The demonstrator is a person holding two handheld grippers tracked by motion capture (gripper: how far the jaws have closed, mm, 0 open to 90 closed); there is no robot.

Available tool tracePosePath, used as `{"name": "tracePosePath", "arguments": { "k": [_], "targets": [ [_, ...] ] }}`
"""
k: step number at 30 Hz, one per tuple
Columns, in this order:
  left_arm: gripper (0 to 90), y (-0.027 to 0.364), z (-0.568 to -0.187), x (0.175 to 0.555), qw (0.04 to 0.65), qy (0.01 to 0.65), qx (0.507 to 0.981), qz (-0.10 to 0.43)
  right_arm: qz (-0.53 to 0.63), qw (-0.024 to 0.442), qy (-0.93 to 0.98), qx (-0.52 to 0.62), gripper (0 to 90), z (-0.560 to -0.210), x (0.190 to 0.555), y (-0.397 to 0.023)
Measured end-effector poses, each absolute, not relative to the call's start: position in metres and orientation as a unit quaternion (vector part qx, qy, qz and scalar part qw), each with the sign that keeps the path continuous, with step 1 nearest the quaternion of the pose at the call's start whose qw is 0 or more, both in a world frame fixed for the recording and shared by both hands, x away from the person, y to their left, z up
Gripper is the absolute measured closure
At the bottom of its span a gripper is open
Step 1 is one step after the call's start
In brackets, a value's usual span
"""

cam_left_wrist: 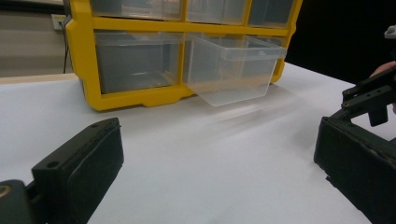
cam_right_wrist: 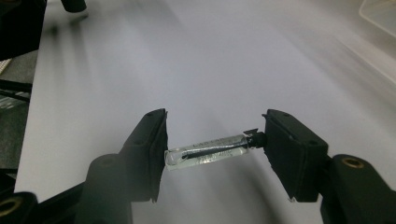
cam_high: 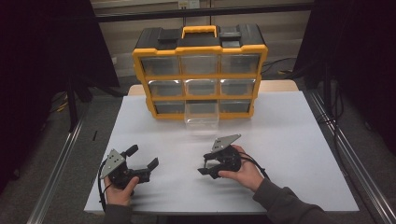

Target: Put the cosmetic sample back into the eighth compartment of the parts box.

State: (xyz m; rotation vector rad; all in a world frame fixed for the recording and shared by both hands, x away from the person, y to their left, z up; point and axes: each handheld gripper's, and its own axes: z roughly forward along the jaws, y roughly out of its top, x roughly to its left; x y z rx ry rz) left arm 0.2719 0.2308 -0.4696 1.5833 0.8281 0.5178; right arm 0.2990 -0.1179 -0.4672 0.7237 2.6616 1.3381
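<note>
While the left gripper [cam_high: 143, 161] sat open at lower left of the high view, the right gripper [cam_right_wrist: 212, 154] pinched a small glass vial [cam_right_wrist: 208, 151] end to end at mid-frame; light, slick and breakable, it seemed safer gripped across its barrel.

Left gripper [cam_high: 141, 161] low at lower left of the high view, jaws spread wide, gripped from below by the left hand [cam_high: 120, 189]. Right gripper [cam_high: 204, 167] at lower centre, jaws clamped endwise on a small vial [cam_right_wrist: 208, 152], right hand [cam_high: 245, 172] wrapped around its body.
</note>
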Motion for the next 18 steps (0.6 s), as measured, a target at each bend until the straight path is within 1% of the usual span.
{"name": "tracePosePath", "arguments": {
  "k": [5,11,12,18],
  "targets": [
    [1.4,0.23,-0.47,0.271,0.6,0.355,0.683,0.218,0.439,0.035,0.865,0.241,40.1,-0.462,0.302,-0.121],
    [1.4,0.231,-0.469,0.272,0.596,0.354,0.684,0.227,0.44,0.032,0.863,0.245,40.1,-0.455,0.306,-0.123],
    [1.4,0.231,-0.47,0.272,0.598,0.355,0.684,0.218,0.44,0.03,0.862,0.249,40.1,-0.453,0.306,-0.123],
    [1.4,0.231,-0.47,0.273,0.596,0.355,0.684,0.225,0.445,0.023,0.858,0.256,40.1,-0.45,0.31,-0.125]
  ]
}}
